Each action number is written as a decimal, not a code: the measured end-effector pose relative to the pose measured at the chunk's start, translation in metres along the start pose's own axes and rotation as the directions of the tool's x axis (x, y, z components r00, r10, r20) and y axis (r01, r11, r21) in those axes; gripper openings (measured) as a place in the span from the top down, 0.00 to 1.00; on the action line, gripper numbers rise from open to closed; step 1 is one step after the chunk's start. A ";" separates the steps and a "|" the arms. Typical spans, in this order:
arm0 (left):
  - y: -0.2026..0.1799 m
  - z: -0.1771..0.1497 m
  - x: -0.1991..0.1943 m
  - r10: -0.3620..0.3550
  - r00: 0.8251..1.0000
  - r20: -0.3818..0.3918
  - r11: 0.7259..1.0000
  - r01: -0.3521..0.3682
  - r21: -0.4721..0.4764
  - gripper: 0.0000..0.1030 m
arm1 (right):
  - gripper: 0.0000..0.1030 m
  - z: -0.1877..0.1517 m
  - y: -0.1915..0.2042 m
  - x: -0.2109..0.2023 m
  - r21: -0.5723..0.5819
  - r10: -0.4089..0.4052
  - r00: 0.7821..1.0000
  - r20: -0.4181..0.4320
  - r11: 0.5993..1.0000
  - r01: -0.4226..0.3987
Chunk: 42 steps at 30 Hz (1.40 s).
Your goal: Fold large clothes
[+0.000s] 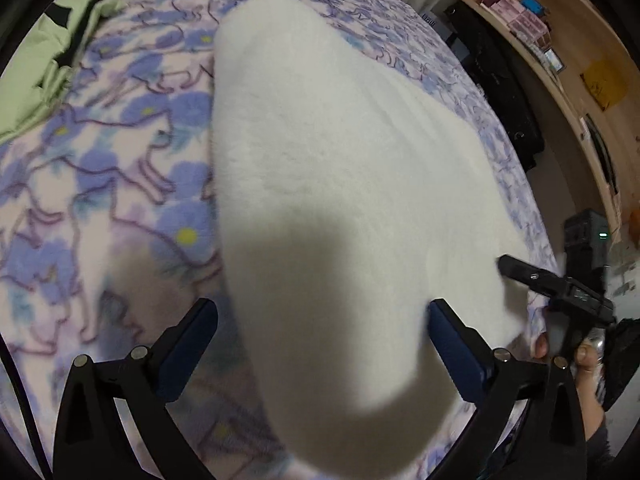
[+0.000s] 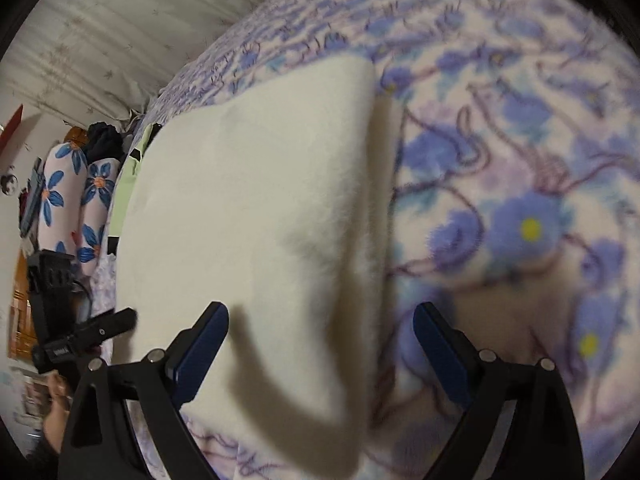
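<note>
A white fluffy garment [image 1: 320,152] lies folded flat on a bed with a purple flowered blanket [image 1: 100,184]. My left gripper [image 1: 322,320] is open, hovering over the garment's near end, fingers apart on both sides of it. My right gripper shows at the right of the left wrist view [image 1: 516,268], at the garment's right edge. In the right wrist view the garment [image 2: 248,216] fills the left centre. My right gripper [image 2: 320,324] is open above the garment's right edge. My left gripper [image 2: 120,322] shows at the far left.
A light green garment [image 1: 44,52] lies at the far left of the bed. A wooden shelf [image 1: 560,40] with small items stands to the right. Flowered bolster pillows [image 2: 76,200] and a curtain [image 2: 120,20] are beyond the bed.
</note>
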<state>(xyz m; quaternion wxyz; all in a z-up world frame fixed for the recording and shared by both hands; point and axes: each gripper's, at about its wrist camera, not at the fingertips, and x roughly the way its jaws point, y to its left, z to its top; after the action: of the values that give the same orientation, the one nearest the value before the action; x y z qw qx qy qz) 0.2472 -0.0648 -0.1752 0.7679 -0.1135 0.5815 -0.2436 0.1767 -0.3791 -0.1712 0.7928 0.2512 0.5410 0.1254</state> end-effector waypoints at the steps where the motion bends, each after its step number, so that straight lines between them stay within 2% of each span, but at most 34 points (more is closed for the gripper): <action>1: 0.000 0.001 0.003 -0.013 1.000 0.000 1.000 0.013 -0.001 0.00 | 0.09 0.006 -0.002 0.007 -0.003 0.036 0.999 -0.010 0.999 -0.036; 6: 0.002 0.013 0.024 -0.082 0.997 -0.009 0.997 0.082 -0.012 0.00 | 0.07 0.030 -0.005 0.032 -0.003 0.158 0.987 -0.032 0.987 -0.159; 9: 0.007 0.018 0.034 -0.134 0.990 -0.041 0.991 0.133 -0.035 0.00 | 0.04 0.036 -0.002 0.046 -0.010 0.185 0.981 -0.061 0.982 -0.186; 12: 0.016 0.024 0.051 -0.237 0.966 -0.107 0.968 0.224 -0.114 0.00 | 0.01 0.037 0.000 0.051 -0.024 0.197 0.978 -0.068 0.980 -0.199; 14: 0.018 0.026 0.056 -0.254 0.959 -0.127 0.964 0.240 -0.115 0.00 | 0.01 0.034 0.001 0.050 -0.038 0.193 0.979 -0.062 0.980 -0.196; 17: 0.014 0.028 0.057 -0.235 0.963 -0.131 0.970 0.224 -0.094 0.00 | 0.01 0.032 0.005 0.050 -0.053 0.188 0.981 -0.052 0.980 -0.191; 20: -0.001 0.030 0.053 -0.163 0.982 -0.094 0.986 0.160 -0.041 0.00 | 0.03 0.032 0.009 0.049 -0.059 0.175 0.984 -0.038 0.982 -0.177; 22: -0.014 0.030 0.050 -0.090 0.994 -0.064 0.996 0.089 -0.008 0.00 | 0.10 0.031 0.012 0.045 -0.052 0.171 0.985 -0.026 0.984 -0.172; 25: -0.030 0.028 0.043 -0.011 1.000 -0.011 1.000 0.011 0.028 0.05 | 0.21 0.032 0.010 0.038 -0.037 0.158 0.987 -0.003 0.987 -0.158; 28: -0.045 0.024 0.031 0.040 0.998 0.056 0.996 -0.044 0.078 0.18 | 0.36 0.031 0.013 0.026 -0.042 0.153 0.988 0.026 0.987 -0.152; 30: -0.048 0.020 0.022 0.057 0.994 0.095 0.991 -0.068 0.115 0.30 | 0.48 0.029 0.021 0.017 -0.049 0.156 0.986 0.054 0.987 -0.153; 32: -0.058 0.015 0.009 0.078 0.987 0.140 0.983 -0.100 0.154 0.35 | 0.53 0.025 0.035 0.006 -0.072 0.165 0.983 0.086 0.985 -0.159; 36: -0.066 0.013 -0.023 0.087 0.973 0.214 0.979 -0.123 0.163 0.39 | 0.53 0.011 0.083 -0.005 -0.163 0.148 0.984 0.103 0.978 -0.130; 42: -0.025 -0.015 -0.077 0.075 0.964 0.254 0.985 -0.112 0.132 0.40 | 0.54 -0.008 0.131 -0.006 -0.190 0.190 0.977 0.098 0.967 -0.169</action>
<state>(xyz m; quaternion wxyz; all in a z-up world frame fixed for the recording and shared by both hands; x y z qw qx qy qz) 0.2110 -0.0455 -0.1039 0.8514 -0.0591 0.4664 -0.2325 0.1764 -0.2694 -0.0994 0.8277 0.2330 0.4556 0.2305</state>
